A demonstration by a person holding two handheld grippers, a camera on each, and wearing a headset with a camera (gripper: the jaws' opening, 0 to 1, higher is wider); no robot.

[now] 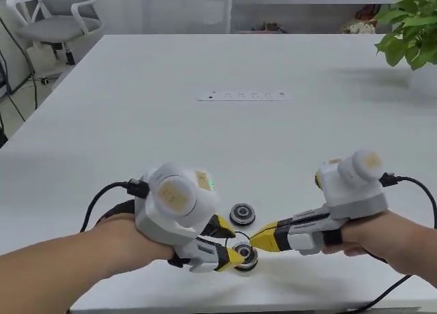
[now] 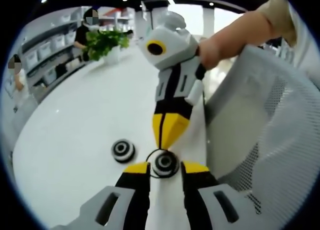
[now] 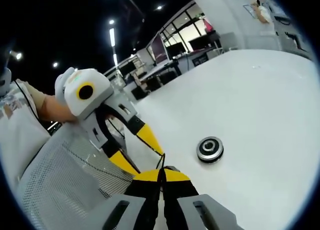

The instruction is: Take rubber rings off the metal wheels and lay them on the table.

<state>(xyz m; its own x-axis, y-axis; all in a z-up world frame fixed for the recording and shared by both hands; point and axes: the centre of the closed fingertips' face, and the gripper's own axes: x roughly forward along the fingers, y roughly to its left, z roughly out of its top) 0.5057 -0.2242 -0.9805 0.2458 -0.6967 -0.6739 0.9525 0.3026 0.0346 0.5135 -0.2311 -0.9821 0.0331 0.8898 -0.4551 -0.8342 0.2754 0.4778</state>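
A metal wheel (image 1: 246, 257) (image 2: 165, 163) lies near the table's front edge, held between the jaws of my left gripper (image 1: 237, 246) (image 2: 165, 169). Its thin black rubber ring (image 2: 151, 154) (image 3: 163, 161) is partly lifted off the rim. My right gripper (image 1: 254, 241) (image 3: 161, 174) comes in from the right, shut, with its yellow tips pinching that ring at the wheel's edge. A second wheel (image 1: 242, 213) (image 2: 123, 150) (image 3: 210, 149) with its ring on lies flat just beyond, untouched.
The white table (image 1: 205, 136) stretches far ahead, with a white power strip (image 1: 246, 95) at its middle. A green plant (image 1: 410, 27) stands at the far right and an office chair (image 1: 54, 20) at the far left. A mesh chair back (image 2: 260, 130) sits close behind the front edge.
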